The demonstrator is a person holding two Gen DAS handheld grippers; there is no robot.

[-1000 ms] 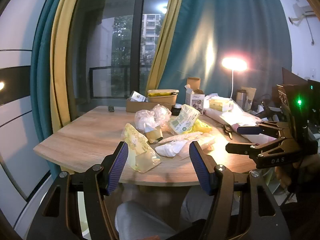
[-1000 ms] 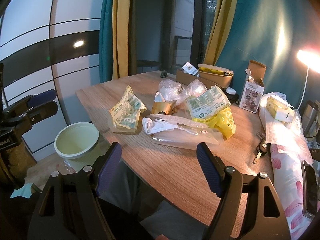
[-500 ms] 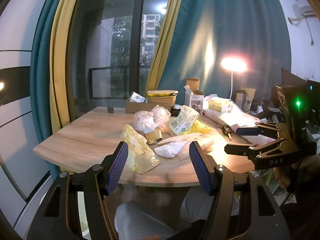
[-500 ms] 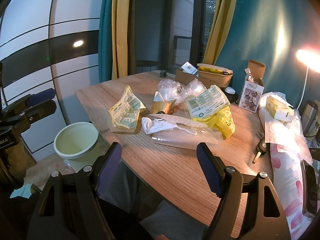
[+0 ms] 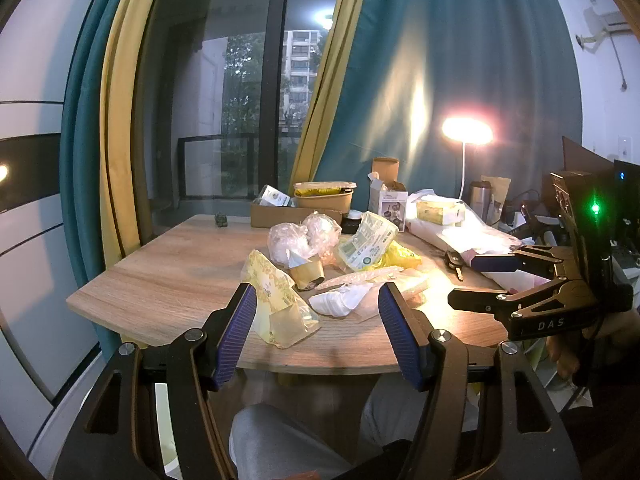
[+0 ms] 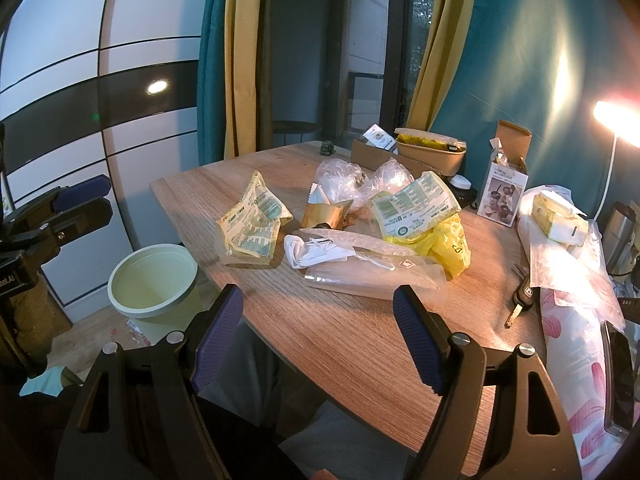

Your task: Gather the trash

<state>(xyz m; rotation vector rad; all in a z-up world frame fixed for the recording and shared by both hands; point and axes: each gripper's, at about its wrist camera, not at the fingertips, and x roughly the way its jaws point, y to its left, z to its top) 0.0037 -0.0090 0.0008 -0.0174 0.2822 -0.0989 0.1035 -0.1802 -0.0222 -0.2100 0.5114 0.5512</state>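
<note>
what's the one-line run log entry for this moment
phase: pre-grasp | left gripper: open, empty | right gripper: open, empty | trash pile: on wooden table | bin: on floor

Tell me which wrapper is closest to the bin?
The pale yellow printed wrapper, lying alone at the table edge above the green bin. The other printed wrapper sits farther right, propped on a bright yellow bag.

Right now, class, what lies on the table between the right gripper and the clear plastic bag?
Nothing: in the right wrist view, only bare table separates the open right gripper from the clear plastic bag.
</note>
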